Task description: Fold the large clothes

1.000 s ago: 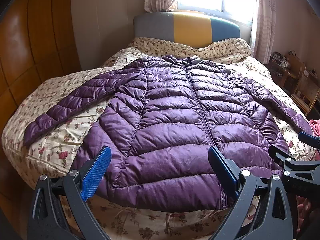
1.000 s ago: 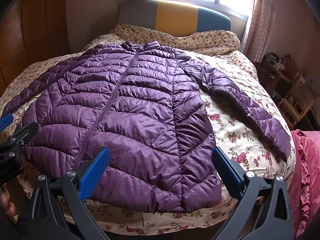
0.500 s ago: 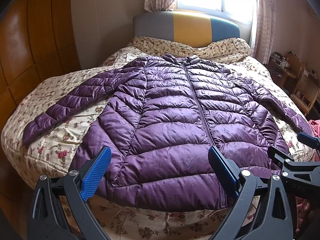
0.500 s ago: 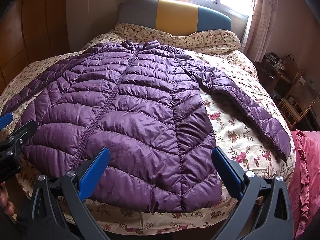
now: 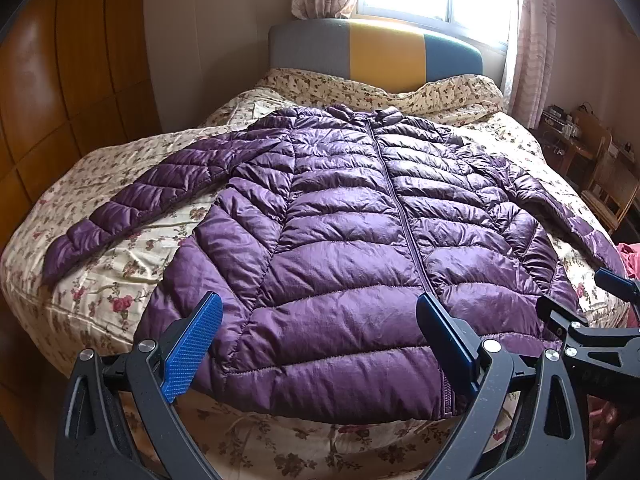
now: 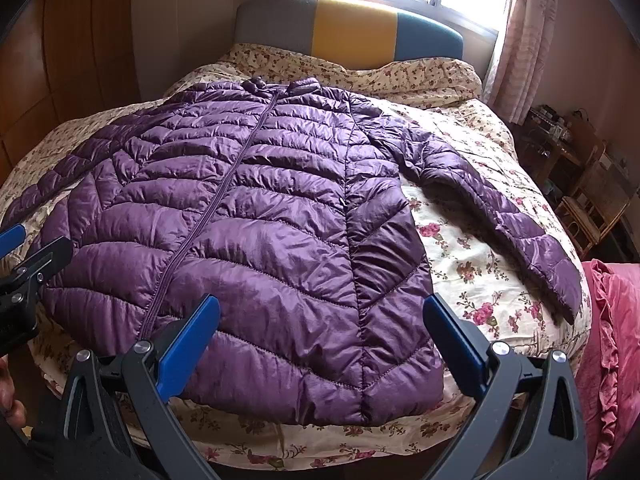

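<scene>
Purple quilted jacket (image 5: 360, 240) lies flat, zipped front up, on the flowered bedspread (image 5: 100, 280); its long axis runs from the hem at the foot edge of the bed to the collar near the headboard (image 5: 372, 52); both sleeves slant out toward the side edges. Left gripper (image 5: 320, 340) hovers over the hem, jaws spread wide, holding nothing, just left of the zip; right gripper (image 6: 320, 340) hovers likewise, jaws spread and empty, over the hem toward the bed's right edge. Each sleeve lies ahead and outward of its own-side gripper; judging by this, the left sleeve (image 5: 132, 208) falls to the left gripper, the right sleeve (image 6: 500, 208) to the right.
</scene>
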`<action>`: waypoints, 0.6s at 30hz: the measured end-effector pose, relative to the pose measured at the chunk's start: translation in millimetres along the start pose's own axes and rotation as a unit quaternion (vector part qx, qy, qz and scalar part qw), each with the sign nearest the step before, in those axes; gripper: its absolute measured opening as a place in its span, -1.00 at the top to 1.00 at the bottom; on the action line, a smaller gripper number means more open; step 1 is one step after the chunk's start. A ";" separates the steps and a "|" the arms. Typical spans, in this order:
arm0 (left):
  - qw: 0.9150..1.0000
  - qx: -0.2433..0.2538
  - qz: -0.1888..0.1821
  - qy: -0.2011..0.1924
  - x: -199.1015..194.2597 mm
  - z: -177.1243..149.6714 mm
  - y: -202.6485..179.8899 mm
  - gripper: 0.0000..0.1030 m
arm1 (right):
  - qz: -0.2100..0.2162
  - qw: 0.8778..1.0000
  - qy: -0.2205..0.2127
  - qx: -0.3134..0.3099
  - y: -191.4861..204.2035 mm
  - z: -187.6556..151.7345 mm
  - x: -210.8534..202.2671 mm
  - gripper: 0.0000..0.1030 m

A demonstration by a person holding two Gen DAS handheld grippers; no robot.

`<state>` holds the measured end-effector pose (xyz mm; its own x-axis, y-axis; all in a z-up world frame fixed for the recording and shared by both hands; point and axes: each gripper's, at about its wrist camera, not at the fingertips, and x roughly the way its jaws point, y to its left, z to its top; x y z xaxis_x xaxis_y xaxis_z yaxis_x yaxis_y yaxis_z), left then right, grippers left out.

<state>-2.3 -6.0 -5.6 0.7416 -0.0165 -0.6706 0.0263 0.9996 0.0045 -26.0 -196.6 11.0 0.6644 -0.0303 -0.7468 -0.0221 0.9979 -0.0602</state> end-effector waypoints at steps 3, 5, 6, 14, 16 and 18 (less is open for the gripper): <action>1.000 -0.002 0.001 0.001 0.2 -0.3 0.2 -0.88 | 0.001 1.000 0.001 0.000 1.0 0.3 0.2 -0.96; 1.000 -0.001 0.002 0.001 0.2 -0.3 0.0 -0.88 | 0.003 1.000 0.003 0.002 0.8 0.4 1.2 -0.96; 1.000 -0.001 0.001 0.001 0.2 -1.1 -0.6 -0.88 | 0.002 1.000 0.004 0.001 0.0 -0.5 2.0 -0.96; 1.000 0.001 0.000 0.007 4.3 3.3 0.7 -0.88 | 0.001 1.000 0.011 0.005 -1.1 0.8 6.2 -0.96; 1.000 0.002 -0.001 0.009 6.1 4.0 -0.3 -0.88 | -0.001 1.000 0.014 0.007 -2.6 0.7 7.7 -0.96; 1.000 0.003 -0.002 0.012 8.3 5.1 -0.8 -0.88 | -0.002 1.000 0.016 0.010 -5.1 1.4 9.7 -0.96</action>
<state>7.2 -7.0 -7.4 0.7251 -0.0202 -0.6883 0.0333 0.9994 0.0058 -18.3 -201.9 4.9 0.6403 -0.0366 -0.7673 -0.0033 0.9987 -0.0504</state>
